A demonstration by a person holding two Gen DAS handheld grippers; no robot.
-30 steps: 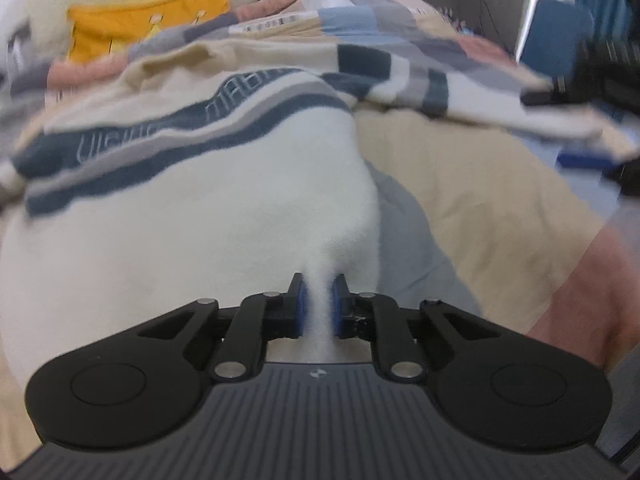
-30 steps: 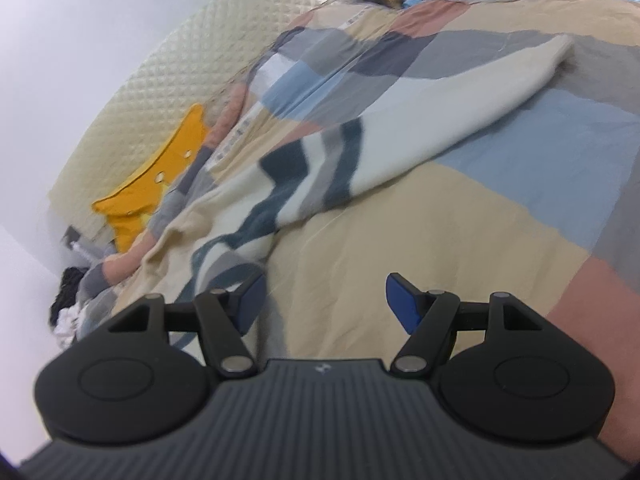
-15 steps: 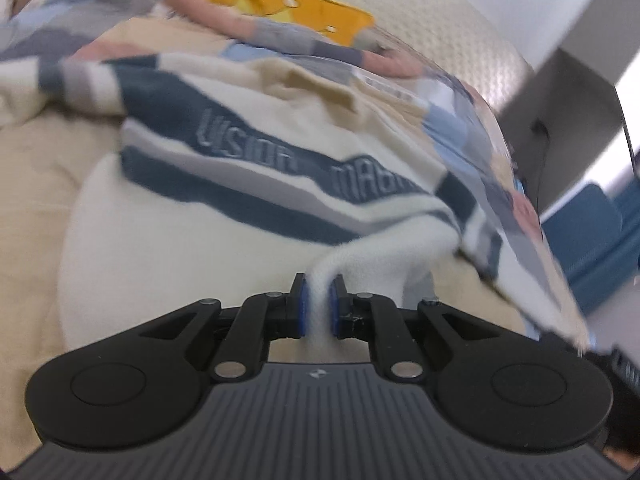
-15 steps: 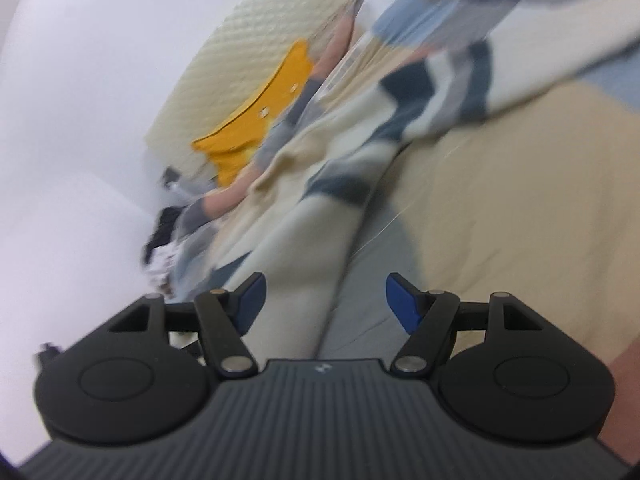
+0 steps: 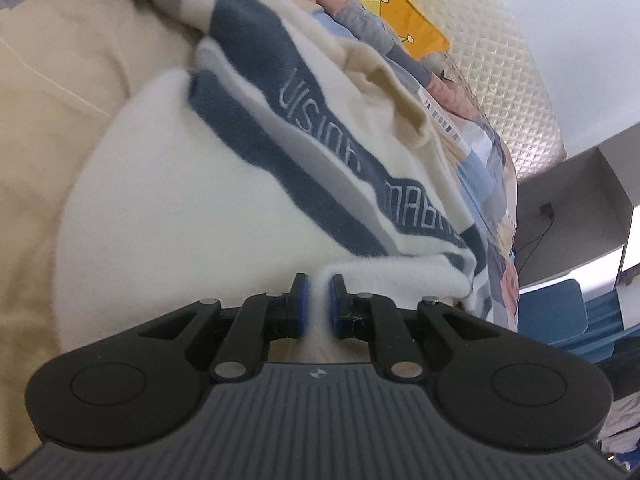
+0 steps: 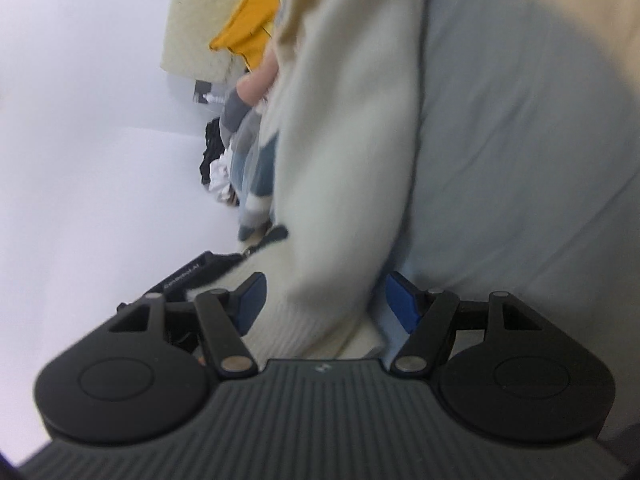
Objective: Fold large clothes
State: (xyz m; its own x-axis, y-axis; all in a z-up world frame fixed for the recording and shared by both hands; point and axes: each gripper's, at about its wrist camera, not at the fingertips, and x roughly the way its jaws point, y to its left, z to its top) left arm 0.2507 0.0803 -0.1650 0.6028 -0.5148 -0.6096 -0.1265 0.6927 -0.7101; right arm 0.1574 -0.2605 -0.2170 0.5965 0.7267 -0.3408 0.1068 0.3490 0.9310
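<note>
A cream sweater [image 5: 208,216] with navy and grey chest stripes and lettering lies on the bed. My left gripper [image 5: 318,294] is shut on a pinch of its cream fabric near the lower edge. In the right wrist view my right gripper [image 6: 324,300] is open, and the sweater's ribbed cream edge [image 6: 312,320] sits between its blue pads [image 6: 402,300] without being clamped. The rest of the sweater [image 6: 340,140] runs away from the gripper, blurred.
The bed has a patchwork cover in beige [image 5: 60,60], grey-blue [image 6: 520,160] and pink. A yellow pillow [image 5: 396,4] lies by the quilted headboard [image 5: 500,52]. A dark clothes pile [image 6: 214,160] sits by the white wall. A blue chair [image 5: 556,312] stands at the right.
My right gripper has swung down and in until the sweater's ribbed edge sits between its open fingers. My left gripper keeps its pinch and has turned, so the sweater looks rotated.
</note>
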